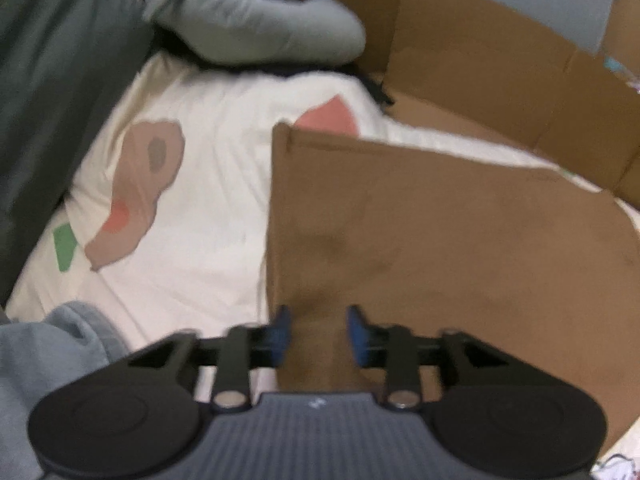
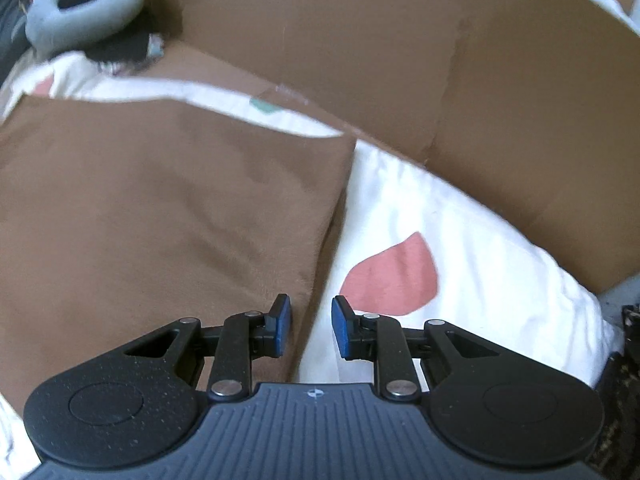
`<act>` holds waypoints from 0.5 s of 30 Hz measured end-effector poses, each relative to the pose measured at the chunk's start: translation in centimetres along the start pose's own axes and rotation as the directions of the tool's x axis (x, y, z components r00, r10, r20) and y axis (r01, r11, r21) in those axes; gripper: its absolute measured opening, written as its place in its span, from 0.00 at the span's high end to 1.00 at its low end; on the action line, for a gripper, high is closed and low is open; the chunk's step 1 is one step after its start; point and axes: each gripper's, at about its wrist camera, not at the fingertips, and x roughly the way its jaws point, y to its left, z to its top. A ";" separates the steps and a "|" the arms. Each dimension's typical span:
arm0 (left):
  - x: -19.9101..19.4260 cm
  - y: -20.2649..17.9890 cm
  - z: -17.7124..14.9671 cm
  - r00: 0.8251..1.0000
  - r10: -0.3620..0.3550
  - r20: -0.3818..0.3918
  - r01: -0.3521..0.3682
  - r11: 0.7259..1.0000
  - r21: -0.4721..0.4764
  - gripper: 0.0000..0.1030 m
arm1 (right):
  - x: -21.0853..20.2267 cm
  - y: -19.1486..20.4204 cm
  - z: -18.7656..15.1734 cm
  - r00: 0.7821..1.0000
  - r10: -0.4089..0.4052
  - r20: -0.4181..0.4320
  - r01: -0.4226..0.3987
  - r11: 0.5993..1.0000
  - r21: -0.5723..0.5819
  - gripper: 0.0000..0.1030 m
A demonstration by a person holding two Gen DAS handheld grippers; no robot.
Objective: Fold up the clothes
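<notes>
Left wrist view: my left gripper (image 1: 318, 334), jaws apart and empty, sits over the brown garment's (image 1: 440, 240) near edge; right gripper (image 2: 311, 326), apart, straddles its right edge.

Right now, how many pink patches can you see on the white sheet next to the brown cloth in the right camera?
2. One big pink teardrop patch lies right of the brown folded cloth. A smaller pink patch peeks out at far left. The cloth may hide more.

Folded garment (image 2: 160, 208) on bedsheet (image 2: 460, 220), cardboard (image 2: 400, 60) behind, pillow (image 1: 256, 28) far-left
</notes>
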 end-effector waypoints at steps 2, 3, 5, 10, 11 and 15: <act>-0.9 -1.2 0.0 0.999 -0.035 0.010 0.035 0.999 0.006 0.54 | -1.5 0.0 -0.1 1.000 0.008 0.022 -0.008 1.000 0.018 0.72; -1.2 -1.9 0.0 0.999 -0.052 0.012 0.052 0.999 0.006 0.54 | -2.1 0.2 -0.2 0.999 0.017 0.031 -0.018 1.000 0.025 0.72; -1.8 -3.6 -0.2 0.996 -0.089 0.016 0.089 0.996 0.019 0.54 | -3.3 0.9 -0.3 0.998 0.033 0.048 -0.034 0.999 0.027 0.71; -3.2 -8.0 -1.5 0.989 -0.150 0.012 0.149 0.988 0.050 0.54 | -5.8 2.8 -0.8 0.994 0.088 0.063 -0.092 0.994 0.051 0.69; -3.4 -8.9 -1.8 0.987 -0.158 0.008 0.157 0.986 0.055 0.54 | -6.4 3.1 -1.0 0.993 0.097 0.069 -0.102 0.992 0.068 0.69; -4.0 -12.0 -3.1 0.976 -0.217 -0.013 0.217 0.974 0.065 0.54 | -8.0 4.9 -1.8 0.988 0.119 0.095 -0.128 0.988 0.092 0.57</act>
